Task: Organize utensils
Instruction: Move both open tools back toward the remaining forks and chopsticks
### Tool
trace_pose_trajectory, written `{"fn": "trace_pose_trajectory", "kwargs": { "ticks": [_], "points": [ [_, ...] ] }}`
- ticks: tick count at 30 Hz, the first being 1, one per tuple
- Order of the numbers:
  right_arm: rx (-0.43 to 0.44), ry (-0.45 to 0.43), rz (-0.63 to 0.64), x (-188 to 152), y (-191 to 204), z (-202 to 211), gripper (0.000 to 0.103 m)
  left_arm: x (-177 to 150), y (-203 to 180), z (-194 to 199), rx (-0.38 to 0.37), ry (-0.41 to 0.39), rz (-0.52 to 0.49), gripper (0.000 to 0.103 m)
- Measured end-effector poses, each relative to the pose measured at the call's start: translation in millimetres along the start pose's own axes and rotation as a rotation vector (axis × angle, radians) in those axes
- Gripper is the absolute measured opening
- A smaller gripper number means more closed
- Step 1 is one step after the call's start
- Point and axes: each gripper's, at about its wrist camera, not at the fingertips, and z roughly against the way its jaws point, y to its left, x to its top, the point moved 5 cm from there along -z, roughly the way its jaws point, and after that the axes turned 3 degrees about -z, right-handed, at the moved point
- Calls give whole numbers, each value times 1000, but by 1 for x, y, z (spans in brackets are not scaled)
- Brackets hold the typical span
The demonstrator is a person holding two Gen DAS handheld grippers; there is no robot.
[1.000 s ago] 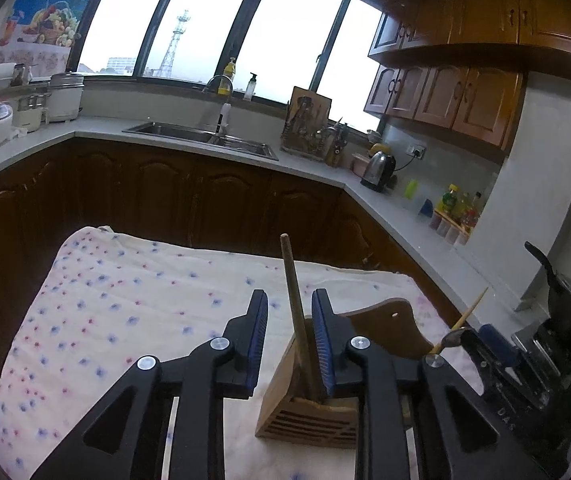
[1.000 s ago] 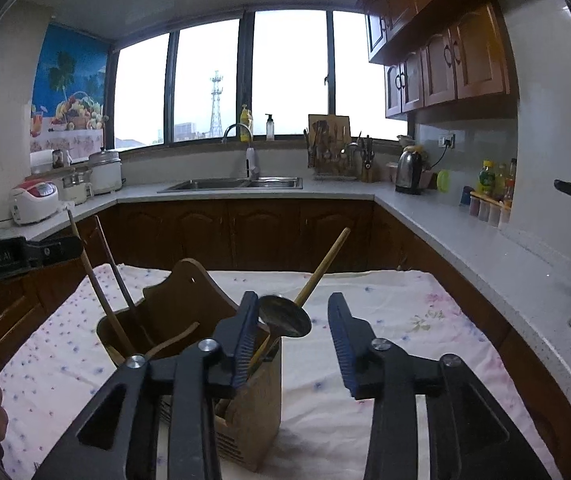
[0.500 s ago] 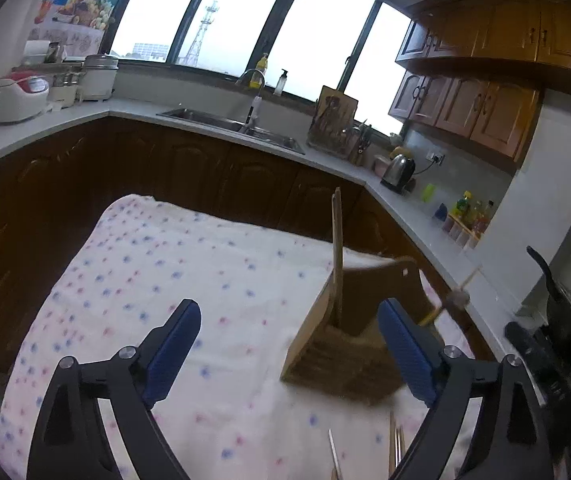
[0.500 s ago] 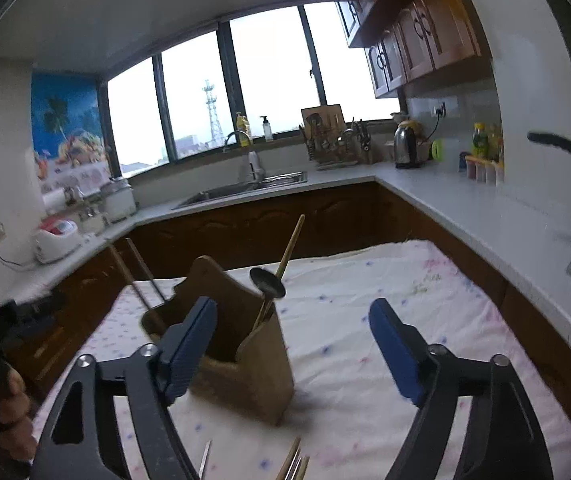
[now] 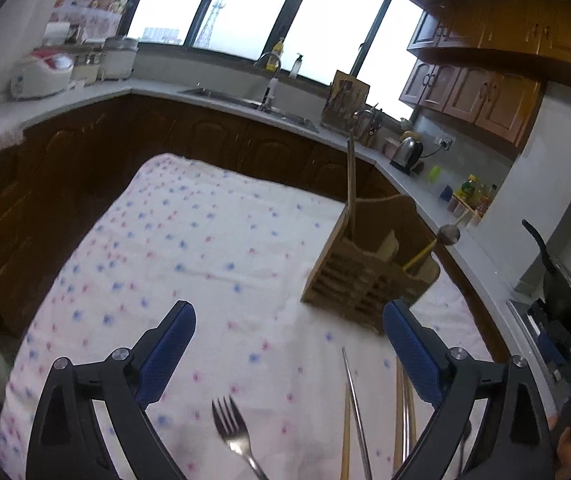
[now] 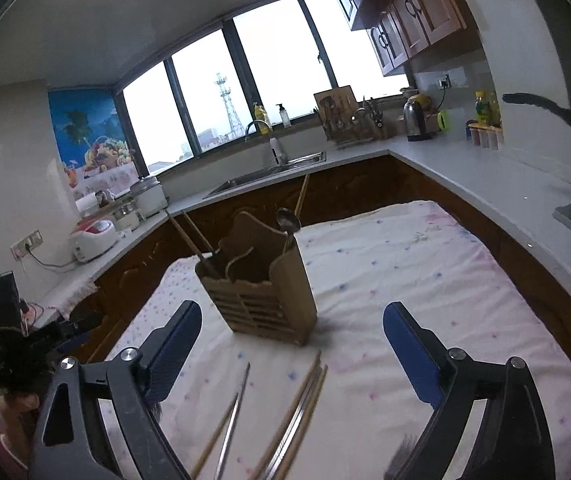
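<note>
Both claws, left claw (image 5: 289, 350) and right claw (image 6: 291, 346), have just spread wide, nothing between them, and backed off the wooden utensil holder (image 6: 259, 288). It stands at one o'clock on the cloth-covered surface (image 5: 189, 240), stocked. A fork (image 5: 231, 434) and what look like chopsticks (image 6: 299, 408) lie at six o'clock, unsorted.

I am in a kitchen. Big windows (image 6: 245, 92) let in bright light. A tower (image 6: 227, 106) stands outside. Brown cupboards (image 5: 481, 96) hang on the wall. A grey counter (image 6: 465, 168) goes round the room, with a sink (image 6: 273, 170) under the windows.
</note>
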Motion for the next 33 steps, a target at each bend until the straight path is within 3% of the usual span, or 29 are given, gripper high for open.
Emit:
{"fn": "trace_pose_trajectory", "kwargs": {
  "ticks": [12, 17, 33],
  "points": [
    [-15, 99, -50, -48, -20, 14, 94, -35, -17, 33, 11, 85, -47, 95],
    [-1, 134, -59, -61, -19, 12, 94, -47, -29, 34, 23, 144, -85, 95],
    [9, 192, -81, -74, -19, -9, 91, -59, -50, 15, 41, 216, -176, 94]
  ]
}}
